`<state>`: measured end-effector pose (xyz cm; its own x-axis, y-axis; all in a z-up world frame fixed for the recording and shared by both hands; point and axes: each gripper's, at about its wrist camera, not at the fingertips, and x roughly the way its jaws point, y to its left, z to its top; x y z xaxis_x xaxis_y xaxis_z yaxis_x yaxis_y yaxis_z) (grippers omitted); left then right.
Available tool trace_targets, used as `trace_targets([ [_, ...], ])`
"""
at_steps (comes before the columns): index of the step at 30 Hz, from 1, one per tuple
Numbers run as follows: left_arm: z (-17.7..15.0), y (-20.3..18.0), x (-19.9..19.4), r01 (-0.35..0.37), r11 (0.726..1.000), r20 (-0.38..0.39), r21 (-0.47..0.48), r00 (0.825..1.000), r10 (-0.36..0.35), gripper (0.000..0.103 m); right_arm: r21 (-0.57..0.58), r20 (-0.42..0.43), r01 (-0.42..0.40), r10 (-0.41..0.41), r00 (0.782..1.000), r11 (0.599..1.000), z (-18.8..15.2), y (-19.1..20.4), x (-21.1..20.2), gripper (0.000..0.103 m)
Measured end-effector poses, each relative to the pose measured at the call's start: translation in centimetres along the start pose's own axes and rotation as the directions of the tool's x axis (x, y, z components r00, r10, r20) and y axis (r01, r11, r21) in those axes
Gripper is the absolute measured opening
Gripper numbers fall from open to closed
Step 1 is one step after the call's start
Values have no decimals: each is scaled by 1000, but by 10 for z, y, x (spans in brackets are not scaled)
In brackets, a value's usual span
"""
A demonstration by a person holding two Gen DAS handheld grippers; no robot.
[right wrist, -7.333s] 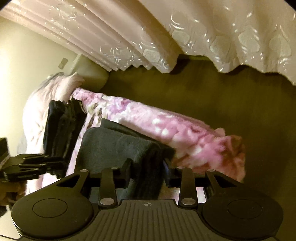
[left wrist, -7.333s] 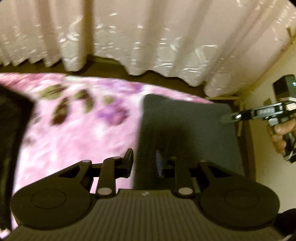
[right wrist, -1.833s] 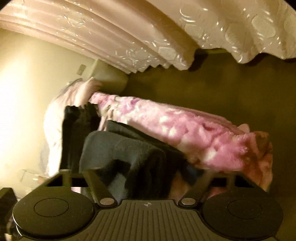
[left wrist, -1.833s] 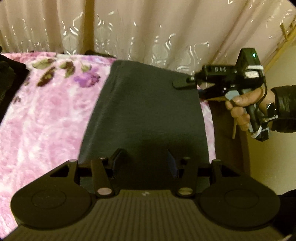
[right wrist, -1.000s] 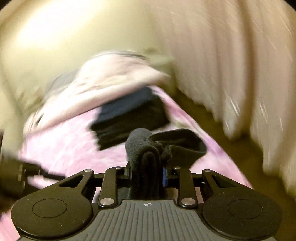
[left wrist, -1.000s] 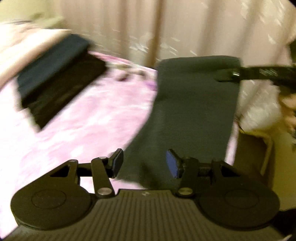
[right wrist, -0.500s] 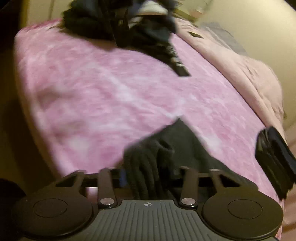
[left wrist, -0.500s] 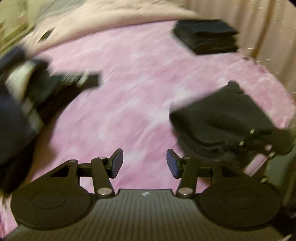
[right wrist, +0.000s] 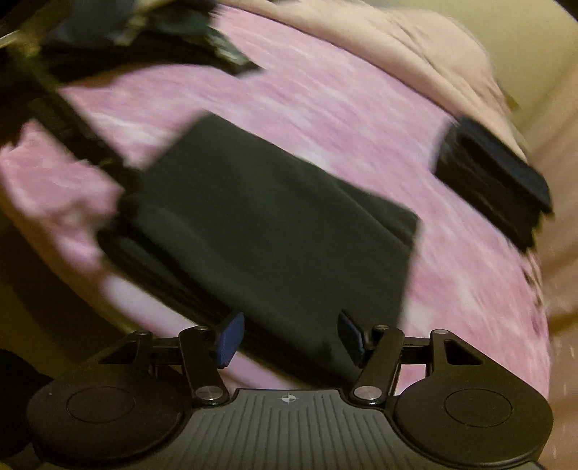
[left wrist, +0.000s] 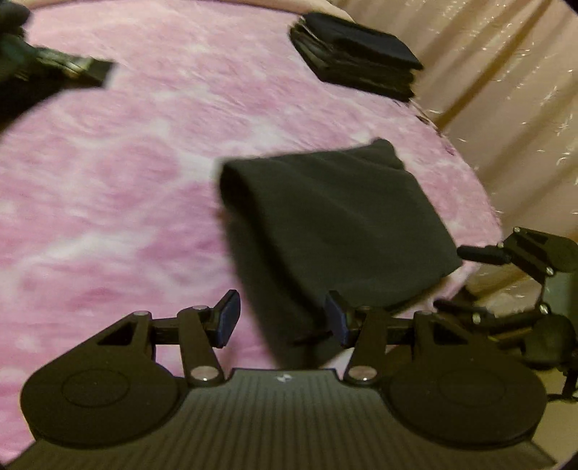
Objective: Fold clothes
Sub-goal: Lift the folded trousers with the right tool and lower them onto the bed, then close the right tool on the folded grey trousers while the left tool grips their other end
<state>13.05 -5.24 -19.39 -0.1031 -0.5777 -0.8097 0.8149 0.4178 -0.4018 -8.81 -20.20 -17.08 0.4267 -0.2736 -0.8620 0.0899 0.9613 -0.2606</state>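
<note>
A dark grey folded garment (left wrist: 336,224) lies on the pink blanket (left wrist: 126,180) near the bed's edge; it also shows in the right wrist view (right wrist: 274,224). My left gripper (left wrist: 281,320) is open and empty, just short of the garment's near edge. My right gripper (right wrist: 290,338) is open, its jaws standing either side of the garment's near edge without gripping it. The right gripper also shows at the right of the left wrist view (left wrist: 505,274).
A stack of folded dark clothes (left wrist: 357,54) sits at the far side of the bed, also in the right wrist view (right wrist: 495,173). Loose dark clothes (right wrist: 119,32) lie at the far end. Cream curtains (left wrist: 505,90) hang beside the bed.
My right gripper has opened and let go of the garment, which now lies folded flat on the blanket. Both grippers swung round toward the bed.
</note>
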Motion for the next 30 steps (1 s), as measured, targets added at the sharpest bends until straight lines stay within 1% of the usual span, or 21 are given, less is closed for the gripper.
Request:
trace_targets([
  [1,0,-5,12,14,1000,-14,-4,1000,-14,45,28,-13,3,-3,1000,1000,-2,-11,4,61],
  [2,-3,-10,18,4,1000,-25,-1,1000,-4,41,58,-23,4,-3,1000,998,-4,-22,7,61],
  [4,-7,-18,29,-17,1000,-46,5,999,17,41,108,-35,-18,22,999,994,-7,-41,11,61],
  [10,-19,-11,24,-51,988,-71,-143,997,41,40,181,-29,-83,89,996,980,-7,-61,19,61],
  [11,-19,-10,23,-50,985,-72,-163,997,39,36,192,-27,-93,100,995,977,-6,-64,20,61],
  [13,-16,-14,26,-53,986,-75,-161,996,41,34,215,-24,-114,122,992,970,-6,-70,22,61],
  [16,-13,-18,29,-48,985,-86,-164,996,34,20,243,-16,-140,148,989,960,-5,-79,24,61],
  [17,-11,-19,25,-44,983,-87,-177,996,29,17,248,-12,-142,150,989,958,-4,-82,21,61],
  [19,-6,-22,17,-35,979,-86,-202,996,18,15,248,6,-152,155,988,957,-3,-87,15,61],
  [21,-2,-24,-1,-5,971,-69,-239,998,-12,15,236,18,-166,166,986,957,-3,-90,9,61],
  [22,-3,-24,-5,-2,967,-65,-255,998,-15,15,228,13,-173,174,985,958,-4,-91,10,61],
  [24,-13,-13,4,-8,949,-94,-314,995,-23,15,216,-5,-185,190,982,959,-7,-91,13,61],
  [28,-32,10,22,-26,904,-150,-427,988,-43,16,247,21,-209,211,977,946,-9,-96,13,61],
  [29,-34,10,25,-29,904,-150,-427,988,-40,17,255,31,-225,224,974,941,-8,-96,14,61],
  [30,-34,9,27,-32,910,-152,-412,988,-34,17,261,43,-244,241,970,934,-6,-96,15,61],
])
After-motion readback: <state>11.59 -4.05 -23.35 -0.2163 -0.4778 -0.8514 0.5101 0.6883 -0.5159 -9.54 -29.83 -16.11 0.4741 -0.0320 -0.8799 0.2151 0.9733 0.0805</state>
